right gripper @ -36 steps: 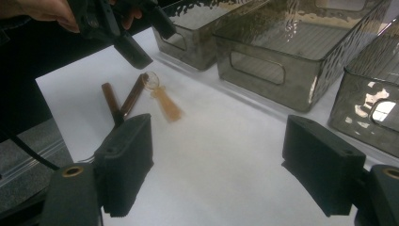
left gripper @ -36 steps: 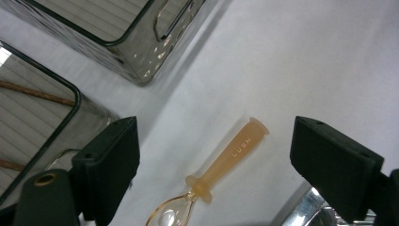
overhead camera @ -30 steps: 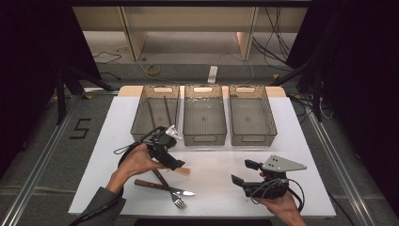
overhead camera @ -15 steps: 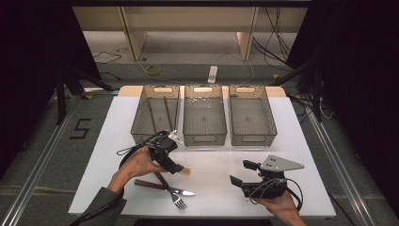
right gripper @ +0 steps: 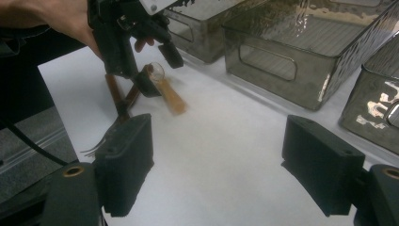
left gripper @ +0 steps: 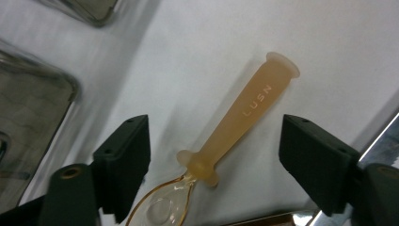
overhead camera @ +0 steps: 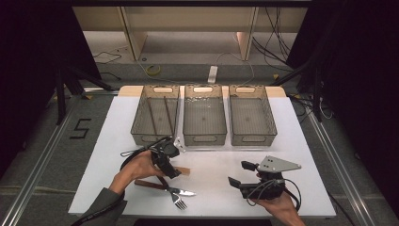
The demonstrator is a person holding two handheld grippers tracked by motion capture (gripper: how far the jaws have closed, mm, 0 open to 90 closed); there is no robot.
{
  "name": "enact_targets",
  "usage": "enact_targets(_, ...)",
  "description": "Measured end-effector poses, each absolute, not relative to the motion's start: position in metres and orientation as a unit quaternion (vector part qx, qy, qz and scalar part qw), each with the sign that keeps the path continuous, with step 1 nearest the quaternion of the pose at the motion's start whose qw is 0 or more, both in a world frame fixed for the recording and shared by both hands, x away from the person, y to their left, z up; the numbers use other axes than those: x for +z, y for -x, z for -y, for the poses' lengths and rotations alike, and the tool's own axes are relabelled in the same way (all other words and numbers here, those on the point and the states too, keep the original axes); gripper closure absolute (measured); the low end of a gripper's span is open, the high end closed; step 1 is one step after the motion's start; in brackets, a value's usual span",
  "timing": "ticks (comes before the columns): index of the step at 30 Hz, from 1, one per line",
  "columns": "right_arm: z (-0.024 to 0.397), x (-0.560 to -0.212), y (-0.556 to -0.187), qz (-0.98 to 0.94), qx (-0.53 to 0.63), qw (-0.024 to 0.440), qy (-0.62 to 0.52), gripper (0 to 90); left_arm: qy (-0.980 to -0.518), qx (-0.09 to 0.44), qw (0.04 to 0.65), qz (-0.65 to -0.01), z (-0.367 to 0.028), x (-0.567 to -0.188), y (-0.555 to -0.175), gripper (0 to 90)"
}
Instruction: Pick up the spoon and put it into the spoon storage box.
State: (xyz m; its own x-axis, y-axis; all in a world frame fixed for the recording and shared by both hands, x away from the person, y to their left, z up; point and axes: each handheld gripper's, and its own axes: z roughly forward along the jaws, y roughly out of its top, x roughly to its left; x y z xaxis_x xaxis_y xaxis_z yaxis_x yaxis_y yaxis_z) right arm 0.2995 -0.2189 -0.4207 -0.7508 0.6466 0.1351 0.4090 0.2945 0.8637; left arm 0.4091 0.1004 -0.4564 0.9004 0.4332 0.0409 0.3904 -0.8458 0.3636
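A spoon with a clear bowl and an amber handle [left gripper: 244,117] marked LUSN lies on the white table [overhead camera: 211,165]; the handle's end pokes out at the spoon [overhead camera: 184,170] in the high view. My left gripper [left gripper: 214,155] points down over it, a jaw on each side of the handle, and neither pad touches it. Its jaws have just been closing and still stand apart. The same left gripper [overhead camera: 170,168] sits at the table's front left. My right gripper [overhead camera: 237,173] rests open at the front right with nothing between its jaws [right gripper: 216,160].
A fork [overhead camera: 178,202] and a knife [overhead camera: 186,192] with brown handles lie crossed just in front of the left gripper. Three smoky plastic bins stand in a row at the back: the left bin [overhead camera: 140,136] holds two dark sticks, then the middle bin [overhead camera: 204,140] and the right bin [overhead camera: 254,140].
My left gripper has come down closer to the table over the spoon, and its jaws have narrowed a little. The right gripper has stayed where it was.
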Motion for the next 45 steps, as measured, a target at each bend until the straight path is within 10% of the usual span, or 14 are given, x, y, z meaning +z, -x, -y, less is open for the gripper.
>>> enact_targets(29, 0.2179, -0.4208, -0.2994, -0.798, 0.490, 0.120, -0.329, 26.6, -0.973, 0.035, 0.161, -0.159, -0.0956, -0.4626, -0.4069, 71.7)
enact_targets(45, 0.2177, -0.4203, -0.2988, -0.799, 0.490, 0.120, -0.329, 26.8, -0.977, 0.068, 0.157, -0.129, -0.0928, -0.4584, -0.4055, 77.4)
